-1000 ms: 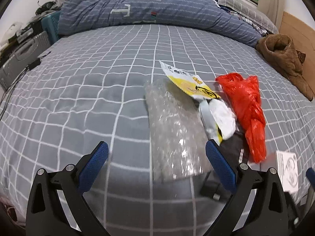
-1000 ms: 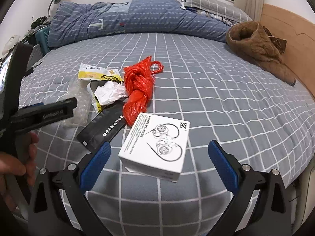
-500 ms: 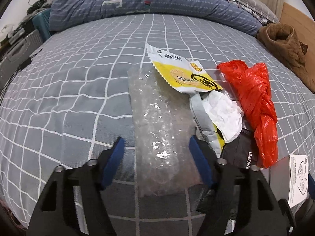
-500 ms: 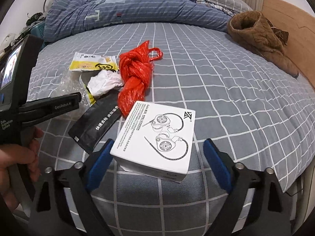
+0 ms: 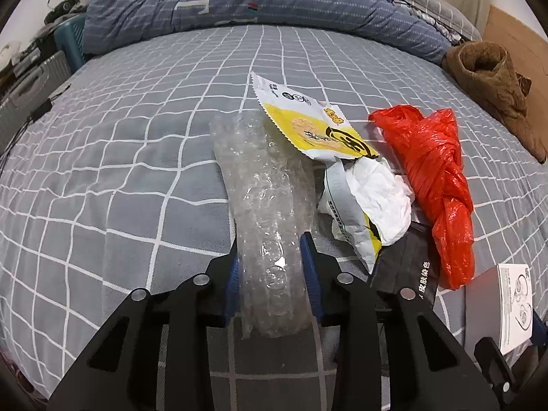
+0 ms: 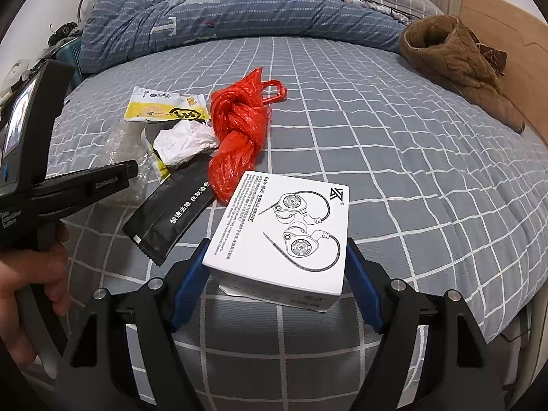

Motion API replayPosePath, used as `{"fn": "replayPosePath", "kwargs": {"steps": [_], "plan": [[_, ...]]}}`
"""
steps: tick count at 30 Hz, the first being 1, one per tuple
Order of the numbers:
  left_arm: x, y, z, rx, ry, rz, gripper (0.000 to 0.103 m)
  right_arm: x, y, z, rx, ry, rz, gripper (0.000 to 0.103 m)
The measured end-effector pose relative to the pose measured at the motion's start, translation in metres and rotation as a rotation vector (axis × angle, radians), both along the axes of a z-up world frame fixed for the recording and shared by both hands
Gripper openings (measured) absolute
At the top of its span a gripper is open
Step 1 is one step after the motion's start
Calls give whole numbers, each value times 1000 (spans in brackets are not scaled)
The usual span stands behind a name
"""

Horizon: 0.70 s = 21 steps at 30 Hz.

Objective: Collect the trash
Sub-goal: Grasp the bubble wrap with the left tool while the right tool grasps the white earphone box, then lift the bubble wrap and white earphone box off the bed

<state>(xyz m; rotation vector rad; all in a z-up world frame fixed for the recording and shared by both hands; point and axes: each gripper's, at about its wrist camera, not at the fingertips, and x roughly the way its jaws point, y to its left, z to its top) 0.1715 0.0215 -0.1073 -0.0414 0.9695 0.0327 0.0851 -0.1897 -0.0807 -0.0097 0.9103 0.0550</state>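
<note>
Trash lies on a grey checked bed. My left gripper (image 5: 270, 263) is shut on the near end of a clear bubble wrap strip (image 5: 263, 185). Beside it lie a yellow snack wrapper (image 5: 318, 130), a crumpled white tissue (image 5: 380, 191), a knotted red plastic bag (image 5: 435, 171) and a black sachet (image 5: 407, 270). In the right wrist view my right gripper (image 6: 275, 263) has its blue pads on both sides of a white earphone box (image 6: 284, 229), touching or nearly touching it. The red bag (image 6: 239, 126), black sachet (image 6: 171, 215), tissue (image 6: 185, 140) and wrapper (image 6: 164, 109) lie beyond.
A rolled blue duvet (image 6: 239, 10) lies across the far end of the bed. A brown fleece garment (image 6: 455, 58) lies at the right near a wooden headboard (image 6: 513, 34). A suitcase (image 5: 30, 82) and clutter stand off the left edge.
Both grippers moved forward and closed. The left one went from wide open to pinching the bubble wrap. The right one narrowed around the white box.
</note>
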Motion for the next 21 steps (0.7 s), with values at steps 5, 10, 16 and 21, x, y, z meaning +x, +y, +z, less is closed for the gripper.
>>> {"fn": "replayPosePath", "kwargs": {"steps": [5, 10, 16, 21], "plan": [[-7, 2, 7, 11, -2, 1, 31, -1, -2, 4, 4, -9, 3, 72], [-22, 7, 15, 11, -16, 12, 31, -3, -1, 7, -2, -17, 14, 72], [-40, 10, 20, 22, -17, 7, 31, -6, 0, 13, 0, -25, 23, 71], [-54, 12, 28, 22, -27, 0, 31, -8, 2, 17, -2, -34, 31, 71]]}}
